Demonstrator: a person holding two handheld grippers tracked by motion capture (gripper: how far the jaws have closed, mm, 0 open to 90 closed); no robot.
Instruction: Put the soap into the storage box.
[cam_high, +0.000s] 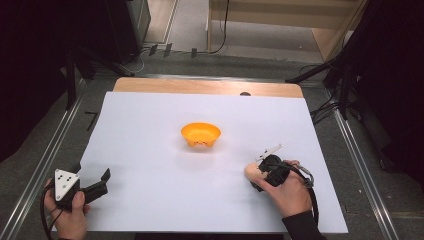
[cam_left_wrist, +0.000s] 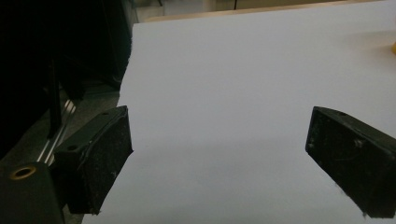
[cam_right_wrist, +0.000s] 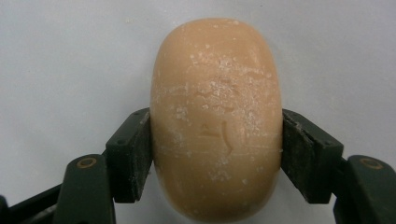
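A peach-coloured oval bar of soap (cam_right_wrist: 217, 121) lies on the white table cover, and my right gripper (cam_right_wrist: 217, 154) is shut on it, one black pad pressed against each long side. From above, the soap (cam_high: 250, 172) peeks out just left of my right gripper (cam_high: 260, 172), which points down at the table's front right. My left gripper (cam_high: 102, 182) rests at the front left corner, open, with bare white cover between its jaws (cam_left_wrist: 219, 163). An orange bowl (cam_high: 200, 134) stands in the middle of the table.
The white cover (cam_high: 150, 150) spans most of the table, with a strip of wood (cam_high: 200, 86) showing at the far edge. Metal rails (cam_high: 45, 160) run along both sides. Dark stands and cables sit beyond the table.
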